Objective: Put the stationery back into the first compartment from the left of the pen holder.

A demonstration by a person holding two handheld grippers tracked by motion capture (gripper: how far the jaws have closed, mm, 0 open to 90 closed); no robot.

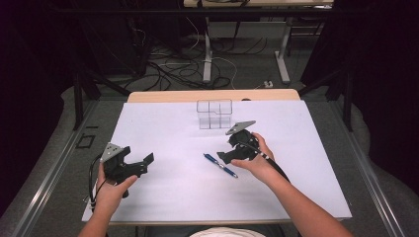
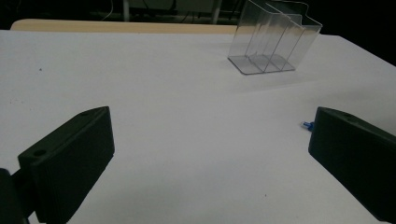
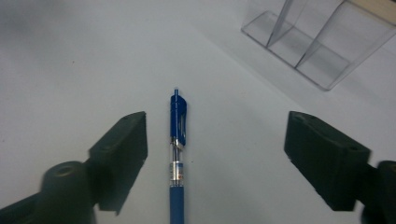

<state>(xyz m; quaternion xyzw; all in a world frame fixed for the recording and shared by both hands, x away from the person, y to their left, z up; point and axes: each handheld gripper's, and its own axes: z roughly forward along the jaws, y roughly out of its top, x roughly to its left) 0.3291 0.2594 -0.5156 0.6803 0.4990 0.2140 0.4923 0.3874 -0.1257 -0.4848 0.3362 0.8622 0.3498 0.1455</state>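
The right gripper (image 3: 215, 154) hangs unclenched astride the blue plastic click pen (image 3: 178, 158) lying low centre on the white table (image 3: 70, 70), so it wants centring before it pinches the barrel squarely, not the clip.

- My high view looks forward and down over the whole desk (image 1: 163, 197) from the near edge.
- My left claw (image 2: 210, 158) view sits low, facing the clear organiser (image 2: 273, 39) across the desk.
- My right claw (image 3: 215, 158) view looks close down on the blue pen (image 3: 178, 154); both claw views share the organiser.
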